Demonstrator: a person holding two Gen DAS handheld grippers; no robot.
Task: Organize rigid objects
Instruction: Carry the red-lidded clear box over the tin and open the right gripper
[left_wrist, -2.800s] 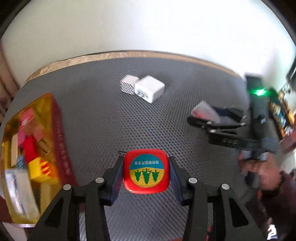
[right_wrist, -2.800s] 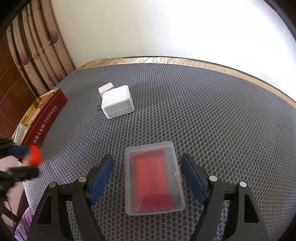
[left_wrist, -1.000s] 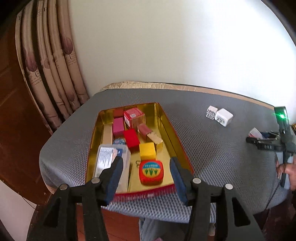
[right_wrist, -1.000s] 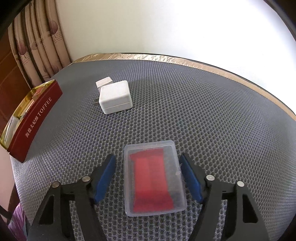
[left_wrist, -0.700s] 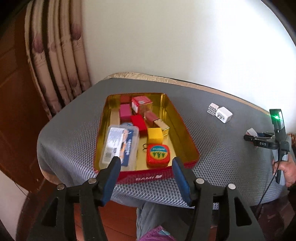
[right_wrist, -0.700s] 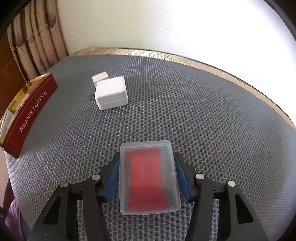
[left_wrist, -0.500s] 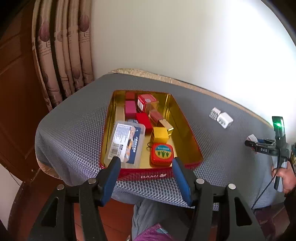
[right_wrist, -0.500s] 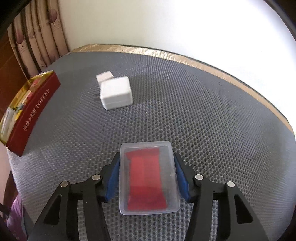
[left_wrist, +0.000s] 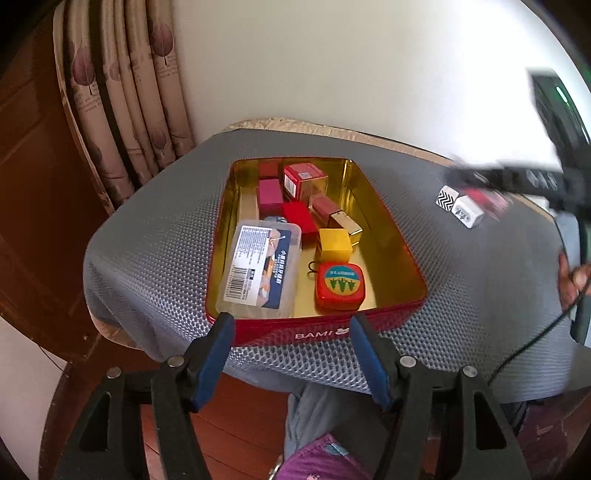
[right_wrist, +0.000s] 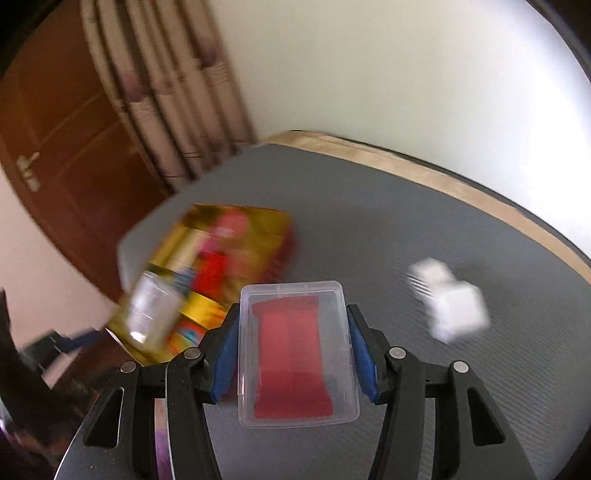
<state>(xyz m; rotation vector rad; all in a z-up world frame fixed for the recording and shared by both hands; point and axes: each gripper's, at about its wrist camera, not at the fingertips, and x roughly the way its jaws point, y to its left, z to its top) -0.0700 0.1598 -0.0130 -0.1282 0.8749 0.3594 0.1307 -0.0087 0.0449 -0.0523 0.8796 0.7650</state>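
Two views over one grey mesh tabletop (left_wrist: 147, 236), with patterned curtains (left_wrist: 129, 92) and a dark wooden door (right_wrist: 74, 122) off to its left.

Largest on the tabletop: a red tin (left_wrist: 266, 334) with a gold inside, lettered BAMI on its near wall, lying near the left edge. Blurred in the right wrist view, yet recognisable there (right_wrist: 225, 221) by the gold and red.

Hovering just short of the tin's near wall: left gripper (left_wrist: 291, 325), blue pads spread wide, nothing between them.

Clamped on a clear plastic case (right_wrist: 291, 354): right gripper (right_wrist: 291, 314), both pads pressed flat to the long sides. Red contents inside the case. Case held above the tabletop, between the tin and the white pieces.

Inside the tin, front left: a clear box with a printed label and barcode (left_wrist: 262, 266), lying flat. Just beside it, front right: a red square tape measure (left_wrist: 340, 286) with a yellow, blue and green sticker. Touching or nearly touching behind that: a yellow cube (left_wrist: 334, 243). Farther back: several red, pink and gold small boxes, packed close.

Well apart from the tin, to its right: a white charger (left_wrist: 468, 215), touching a smaller cube with a black zigzag face (left_wrist: 447, 197). Smeared by motion in the right wrist view (right_wrist: 458, 312).
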